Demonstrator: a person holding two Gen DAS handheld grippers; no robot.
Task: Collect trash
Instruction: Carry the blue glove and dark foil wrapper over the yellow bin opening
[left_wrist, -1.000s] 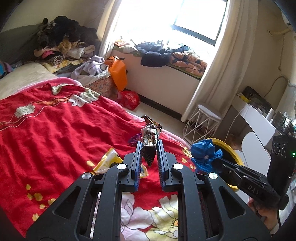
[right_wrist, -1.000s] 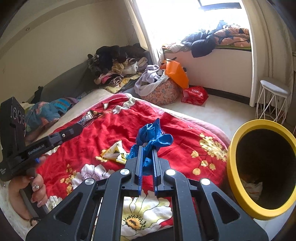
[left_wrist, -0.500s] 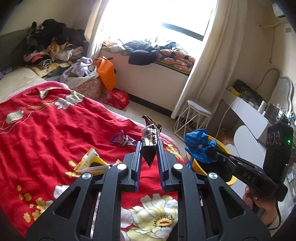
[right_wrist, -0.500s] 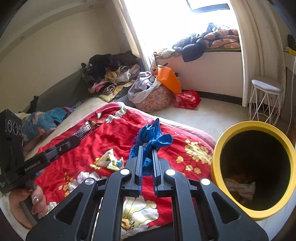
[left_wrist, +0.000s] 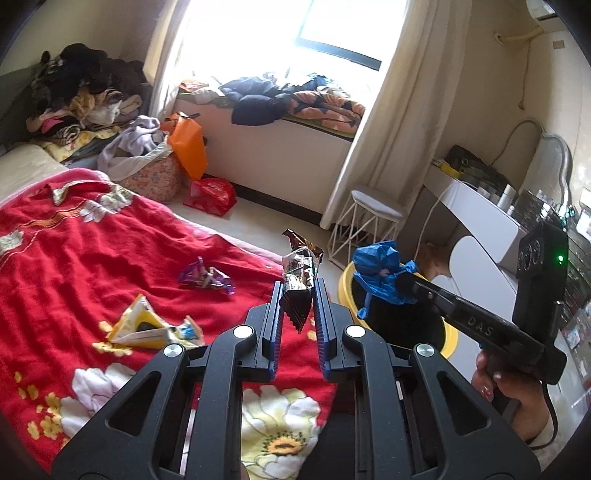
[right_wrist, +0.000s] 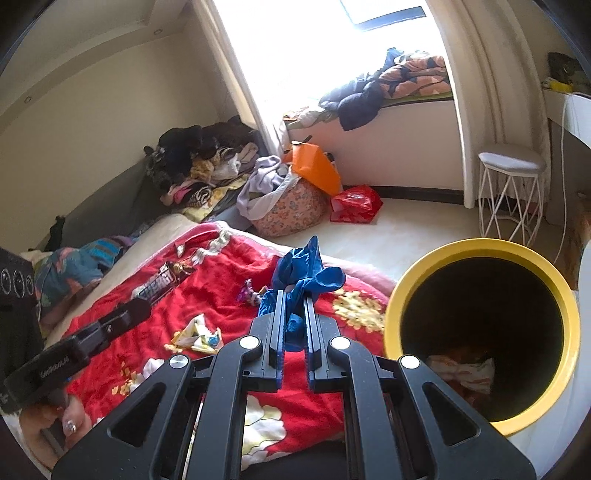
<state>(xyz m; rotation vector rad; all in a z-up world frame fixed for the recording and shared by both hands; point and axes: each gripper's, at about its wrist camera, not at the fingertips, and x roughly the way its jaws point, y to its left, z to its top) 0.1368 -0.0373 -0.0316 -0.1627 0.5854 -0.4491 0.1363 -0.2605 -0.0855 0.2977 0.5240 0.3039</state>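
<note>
My left gripper (left_wrist: 298, 291) is shut on a brown and silver candy wrapper (left_wrist: 301, 267), held above the red bed's edge. My right gripper (right_wrist: 293, 297) is shut on crumpled blue plastic (right_wrist: 301, 271); in the left wrist view that blue plastic (left_wrist: 380, 275) hangs over the yellow bin (left_wrist: 347, 280). The yellow bin (right_wrist: 480, 251) stands to the right of the bed, its black inside holding some white and orange trash (right_wrist: 463, 369). On the red blanket (left_wrist: 74, 258) lie a purple wrapper (left_wrist: 205, 278) and a yellow and white wrapper (left_wrist: 147, 326).
A white wire stool (left_wrist: 373, 218) stands by the curtain behind the bin. A white desk (left_wrist: 484, 221) is at the right. A floral laundry bag (left_wrist: 155, 177), an orange bag (left_wrist: 188, 147) and a red bag (left_wrist: 212, 195) sit on the floor beyond the bed.
Both grippers have moved to the right toward the yellow bin, each still holding its trash. The bin's opening now shows larger in the right wrist view.
</note>
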